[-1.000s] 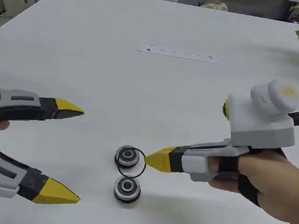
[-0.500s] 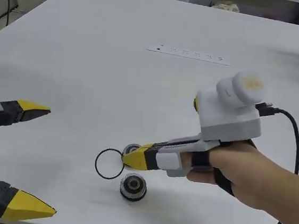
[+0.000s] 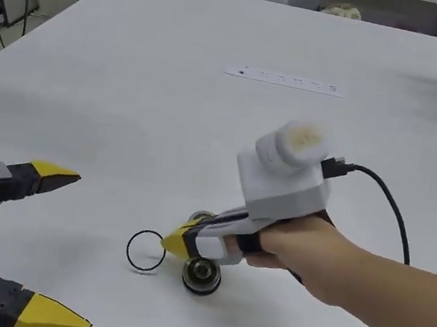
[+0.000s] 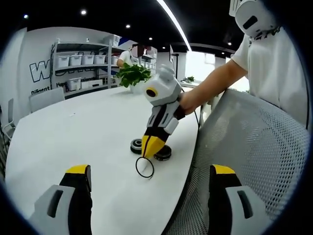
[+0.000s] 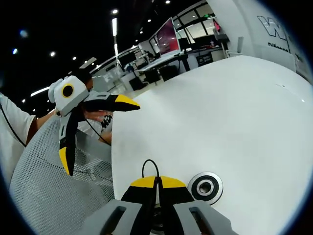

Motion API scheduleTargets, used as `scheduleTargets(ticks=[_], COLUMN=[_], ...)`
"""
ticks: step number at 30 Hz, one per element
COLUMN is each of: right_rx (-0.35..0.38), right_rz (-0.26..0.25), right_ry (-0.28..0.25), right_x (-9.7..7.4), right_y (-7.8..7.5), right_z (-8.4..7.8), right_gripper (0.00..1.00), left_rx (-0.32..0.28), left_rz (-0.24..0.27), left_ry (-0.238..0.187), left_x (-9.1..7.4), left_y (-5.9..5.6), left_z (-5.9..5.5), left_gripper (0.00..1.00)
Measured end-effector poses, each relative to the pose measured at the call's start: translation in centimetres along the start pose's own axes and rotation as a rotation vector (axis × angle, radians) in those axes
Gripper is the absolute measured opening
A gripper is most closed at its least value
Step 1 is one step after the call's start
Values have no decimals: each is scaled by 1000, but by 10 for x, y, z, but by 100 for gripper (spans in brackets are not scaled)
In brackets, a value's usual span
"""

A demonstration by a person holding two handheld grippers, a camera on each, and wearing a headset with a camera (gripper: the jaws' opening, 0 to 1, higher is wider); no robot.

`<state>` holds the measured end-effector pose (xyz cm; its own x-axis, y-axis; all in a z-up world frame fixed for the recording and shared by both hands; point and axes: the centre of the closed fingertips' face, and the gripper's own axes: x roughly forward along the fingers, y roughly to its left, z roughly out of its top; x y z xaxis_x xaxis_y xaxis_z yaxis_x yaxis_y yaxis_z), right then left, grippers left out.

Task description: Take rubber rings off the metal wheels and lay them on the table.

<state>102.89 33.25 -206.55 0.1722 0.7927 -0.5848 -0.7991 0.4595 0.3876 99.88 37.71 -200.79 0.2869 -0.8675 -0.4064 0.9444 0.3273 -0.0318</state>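
Left of the metal wheels (image 3: 202, 275), my shut right fingers (image 3: 175, 242) pinch the rubber ring (image 3: 127, 248), now pulled free, clearest in the right gripper view; left fingers (image 3: 53, 171) gape, empty.

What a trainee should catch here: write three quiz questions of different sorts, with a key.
1. True or false: the left gripper stands open.
2. The right gripper pinches: A a cable, B the rubber ring, C a leaf.
3. Fill in: ___ metal wheels sit on the table.
Key: 1 true; 2 B; 3 two.
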Motion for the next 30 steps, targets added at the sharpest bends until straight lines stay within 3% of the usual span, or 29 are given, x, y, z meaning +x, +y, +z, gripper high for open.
scheduleTargets(ticks=[6, 12, 17, 20, 30], right_rx=[-45, -64, -67, -112, -207], right_rz=[-24, -37, -29, -37, -60], right_ry=[29, 12, -25, -41, -48], right_x=[4, -5, -21, -34, -66], right_y=[-4, -6, -4, -2, -2], right_z=[-6, -1, 4, 4, -10], right_gripper=[0, 3, 3, 5, 12], left_rx=[2, 11, 27, 44, 118], left_rz=[-6, -1, -14, -26, -95], left_ry=[10, 16, 9, 12, 28], left_x=[1, -1, -1, 1, 12], left_y=[-1, 1, 0, -2, -6], left_z=[-1, 1, 8, 12, 28], left_gripper=[99, 99, 98, 97, 91])
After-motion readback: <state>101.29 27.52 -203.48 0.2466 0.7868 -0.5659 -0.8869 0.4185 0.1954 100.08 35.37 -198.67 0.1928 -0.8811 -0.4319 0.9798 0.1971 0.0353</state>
